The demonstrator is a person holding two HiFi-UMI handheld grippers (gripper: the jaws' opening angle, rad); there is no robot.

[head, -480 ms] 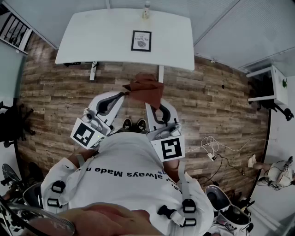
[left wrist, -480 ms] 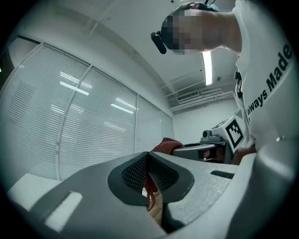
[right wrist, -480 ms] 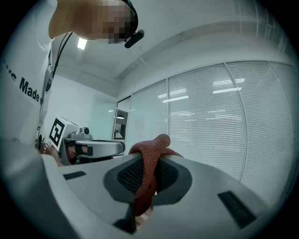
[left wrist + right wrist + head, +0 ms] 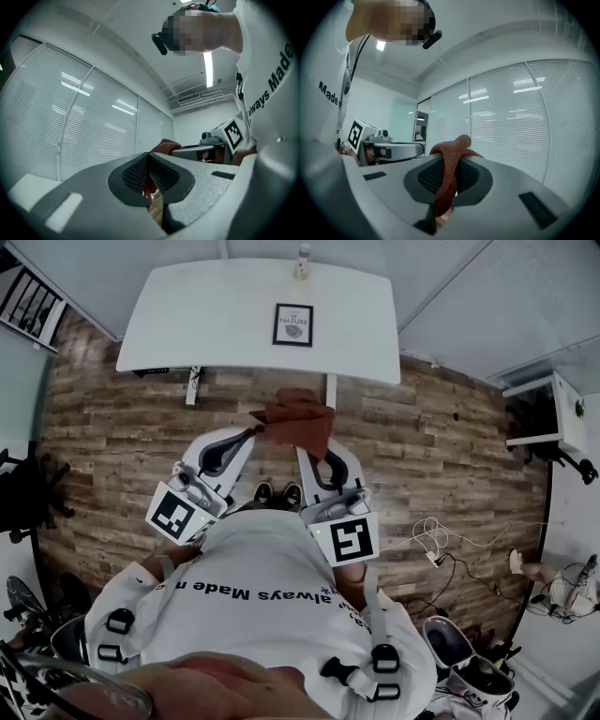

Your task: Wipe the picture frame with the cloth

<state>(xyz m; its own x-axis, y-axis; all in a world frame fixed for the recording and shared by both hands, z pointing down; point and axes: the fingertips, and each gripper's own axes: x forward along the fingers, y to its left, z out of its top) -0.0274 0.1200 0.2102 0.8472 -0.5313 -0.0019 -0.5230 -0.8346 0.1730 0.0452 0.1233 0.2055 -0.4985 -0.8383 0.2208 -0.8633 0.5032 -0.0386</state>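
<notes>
Scene recorded from the head view: white table at the top, wood-plank floor below it.

- Picture frame noted on the table, towards the far edge and near the table's middle. It is in portrait format, with the long axis running from the near edge to the far edge. The printed face is turned up towards the camera, with the top of the print pointing away from the person. Whether it lies flat or leans cannot be told.
- A small bottle is seen just beyond the frame, at the far edge.
- Cloth, reddish-brown and bunched, is held over the floor in front of the table's near edge, well apart from the frame. Its long axis runs roughly left to right between the two grippers, and the right part hangs lower.
- Left gripper: the pads are seen pressed together at the tips. A thin strip of the cloth shows in the slit below them, so the cloth is taken as pinched at its left corner.
- Right gripper: the jaws are clamped on a thick fold of the cloth, which rises over the tips and trails down between the pads.
- Shoes are visible on the floor between the grippers.
</notes>
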